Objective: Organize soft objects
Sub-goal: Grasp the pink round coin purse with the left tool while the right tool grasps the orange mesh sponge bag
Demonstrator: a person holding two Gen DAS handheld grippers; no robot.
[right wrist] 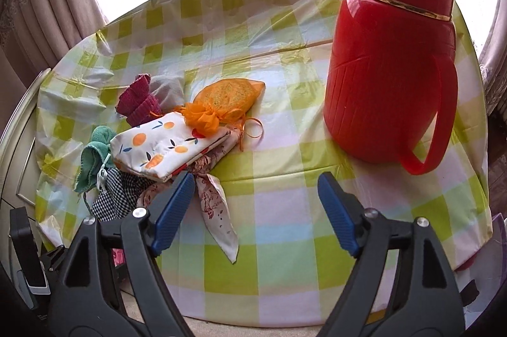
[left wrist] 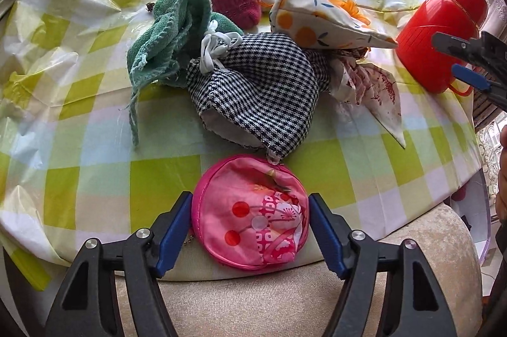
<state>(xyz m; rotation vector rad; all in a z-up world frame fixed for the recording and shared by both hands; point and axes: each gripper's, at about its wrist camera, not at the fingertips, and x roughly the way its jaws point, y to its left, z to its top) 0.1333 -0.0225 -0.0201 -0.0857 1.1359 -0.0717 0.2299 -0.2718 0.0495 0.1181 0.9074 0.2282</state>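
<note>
Checked tablecloth (right wrist: pixel 279 102), curtained window behind; red flask (right wrist: pixel 393 61) upright. Soft pile left of flask. Left gripper (left wrist: pixel 250 210) spread around pink pouch (left wrist: pixel 253 213); right gripper (right wrist: pixel 255 197) spread, empty.

In the left wrist view the right gripper (left wrist: pixel 469 64) is cut by the right edge, so its jaws cannot be judged there. The red print cloth (left wrist: pixel 377 89) lies partly hidden under the orange-print pouch (left wrist: pixel 320 23) and the checked bag (left wrist: pixel 263 86). The orange mesh sachet (left wrist: pixel 351 8) is mostly hidden behind that pouch.
</note>
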